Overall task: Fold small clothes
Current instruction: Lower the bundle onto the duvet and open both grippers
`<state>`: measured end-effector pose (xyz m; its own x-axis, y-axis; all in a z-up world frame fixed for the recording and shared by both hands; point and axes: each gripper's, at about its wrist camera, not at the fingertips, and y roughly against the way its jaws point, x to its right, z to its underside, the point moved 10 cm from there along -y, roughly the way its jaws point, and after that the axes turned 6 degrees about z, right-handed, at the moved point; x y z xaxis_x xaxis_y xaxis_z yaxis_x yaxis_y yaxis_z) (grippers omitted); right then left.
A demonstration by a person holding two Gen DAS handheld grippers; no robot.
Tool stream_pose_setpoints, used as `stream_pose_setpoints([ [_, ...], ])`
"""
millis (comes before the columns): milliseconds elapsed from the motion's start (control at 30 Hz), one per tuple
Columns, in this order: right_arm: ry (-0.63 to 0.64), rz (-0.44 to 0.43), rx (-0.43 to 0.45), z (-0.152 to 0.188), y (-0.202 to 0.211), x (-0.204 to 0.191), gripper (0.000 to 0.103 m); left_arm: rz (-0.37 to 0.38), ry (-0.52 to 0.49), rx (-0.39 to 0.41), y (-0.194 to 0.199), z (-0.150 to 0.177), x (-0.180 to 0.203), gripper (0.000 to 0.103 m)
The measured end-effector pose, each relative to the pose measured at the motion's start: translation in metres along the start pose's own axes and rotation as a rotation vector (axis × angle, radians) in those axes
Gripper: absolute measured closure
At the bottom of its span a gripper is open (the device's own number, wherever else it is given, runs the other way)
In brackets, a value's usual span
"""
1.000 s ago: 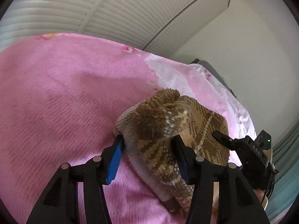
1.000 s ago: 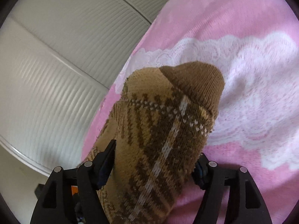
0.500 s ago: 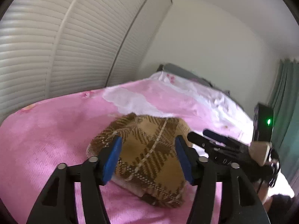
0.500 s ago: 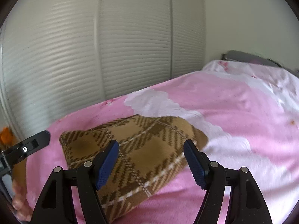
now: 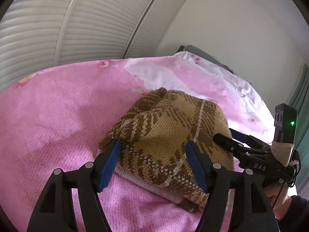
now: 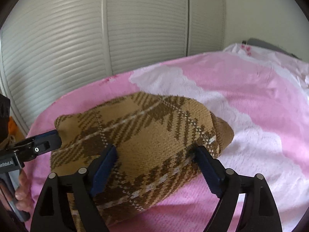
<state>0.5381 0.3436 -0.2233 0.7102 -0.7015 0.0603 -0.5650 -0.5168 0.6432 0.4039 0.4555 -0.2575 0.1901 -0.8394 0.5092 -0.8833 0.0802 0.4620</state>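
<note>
A brown and tan plaid knitted garment (image 5: 166, 141) lies bunched on the pink bed cover (image 5: 48, 116); it also shows in the right wrist view (image 6: 146, 141). My left gripper (image 5: 154, 148) is open, its blue-padded fingers on either side of the garment's near edge. My right gripper (image 6: 154, 154) is open too, its fingers straddling the garment's other side. The right gripper shows in the left wrist view (image 5: 227, 137) touching the garment's right end. The left gripper shows in the right wrist view (image 6: 54, 139) at the garment's left corner.
The bed cover (image 6: 251, 100) is pink with white lace-like patches. White slatted wardrobe doors (image 5: 77, 23) stand just behind the bed. A plain wall (image 5: 241, 29) and a green curtain (image 5: 301, 96) are at the right. The bed's left edge (image 6: 38, 114) is close to the doors.
Both grippers have come back down and closer to the garment after being raised off it. The garment is more bunched up than half a second ago.
</note>
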Motion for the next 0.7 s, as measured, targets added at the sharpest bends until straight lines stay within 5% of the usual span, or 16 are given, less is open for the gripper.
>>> stream_pose_setpoints([
  [300,-0.026,0.134,0.067,-0.016,0.07,0.007,0.017,-0.084,-0.06,0.021,0.048,-0.014,0.03,0.024],
  [500,-0.07,0.22,0.132,0.0,0.181,0.012,0.017,-0.096,-0.15,0.044,0.117,-0.012,0.088,0.017],
  [700,-0.091,0.324,0.185,0.048,0.316,0.017,0.017,-0.076,-0.268,0.034,0.186,0.027,0.174,0.015],
])
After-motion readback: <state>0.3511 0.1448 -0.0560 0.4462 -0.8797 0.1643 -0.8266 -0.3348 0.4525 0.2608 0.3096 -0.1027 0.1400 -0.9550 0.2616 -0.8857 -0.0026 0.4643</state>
